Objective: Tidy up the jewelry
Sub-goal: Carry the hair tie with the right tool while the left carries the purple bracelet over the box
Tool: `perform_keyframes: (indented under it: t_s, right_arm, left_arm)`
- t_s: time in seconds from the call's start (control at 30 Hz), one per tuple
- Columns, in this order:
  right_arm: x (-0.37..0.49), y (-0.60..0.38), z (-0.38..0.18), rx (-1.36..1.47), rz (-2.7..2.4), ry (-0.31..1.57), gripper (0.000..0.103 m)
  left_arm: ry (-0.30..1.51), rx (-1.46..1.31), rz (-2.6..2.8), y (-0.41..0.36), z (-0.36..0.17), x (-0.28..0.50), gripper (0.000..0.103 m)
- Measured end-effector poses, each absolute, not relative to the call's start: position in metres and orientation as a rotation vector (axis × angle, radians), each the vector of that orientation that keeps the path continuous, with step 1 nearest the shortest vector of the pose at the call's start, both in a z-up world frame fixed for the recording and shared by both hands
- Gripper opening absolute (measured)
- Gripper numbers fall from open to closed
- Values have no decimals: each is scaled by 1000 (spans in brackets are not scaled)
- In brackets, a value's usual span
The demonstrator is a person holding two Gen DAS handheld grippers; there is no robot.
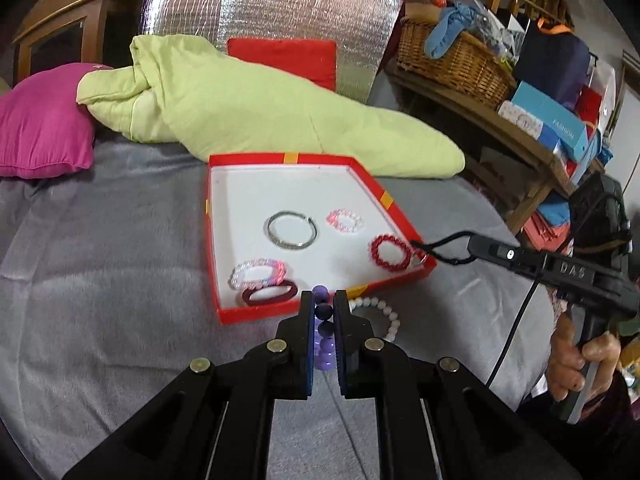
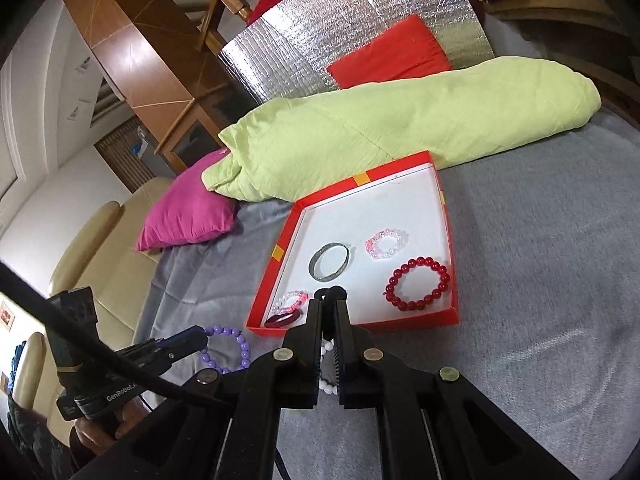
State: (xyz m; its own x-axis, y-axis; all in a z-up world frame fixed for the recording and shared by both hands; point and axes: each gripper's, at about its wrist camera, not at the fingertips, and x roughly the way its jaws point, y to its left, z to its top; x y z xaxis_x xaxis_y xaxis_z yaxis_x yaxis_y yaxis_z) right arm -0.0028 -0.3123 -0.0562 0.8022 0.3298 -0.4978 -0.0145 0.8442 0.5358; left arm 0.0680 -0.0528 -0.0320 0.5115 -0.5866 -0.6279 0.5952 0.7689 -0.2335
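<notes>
My left gripper (image 1: 323,300) is shut on a purple bead bracelet (image 1: 324,332), lifted just in front of the red box's near edge. In the right wrist view the same gripper (image 2: 202,338) comes in low on the left with the purple bracelet (image 2: 228,348) hanging from it. My right gripper (image 2: 329,304) is shut on a thin black elastic loop (image 2: 330,292), above the box's near edge. The left wrist view shows this gripper (image 1: 474,245) with the loop (image 1: 440,248) reaching over the box's right corner. A white bead bracelet (image 1: 380,312) lies on the grey blanket beside the box.
The red box (image 1: 320,157) with a white floor holds a silver bangle (image 1: 292,230), a pink bead bracelet (image 1: 345,220), a red bead bracelet (image 1: 390,252), a pink-white bracelet (image 1: 258,274) and a dark red hair tie (image 1: 270,294). Behind it lie a green quilt (image 1: 248,108) and a magenta cushion (image 1: 44,120).
</notes>
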Motion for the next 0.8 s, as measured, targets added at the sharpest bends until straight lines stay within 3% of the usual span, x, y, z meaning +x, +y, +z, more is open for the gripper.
perform_keyframes:
  t_s: [0.8]
  right_arm:
    - [46,-297,-60,512,160,597,6]
  left_arm:
    - [710,-94,-640,-81,-28,140,10]
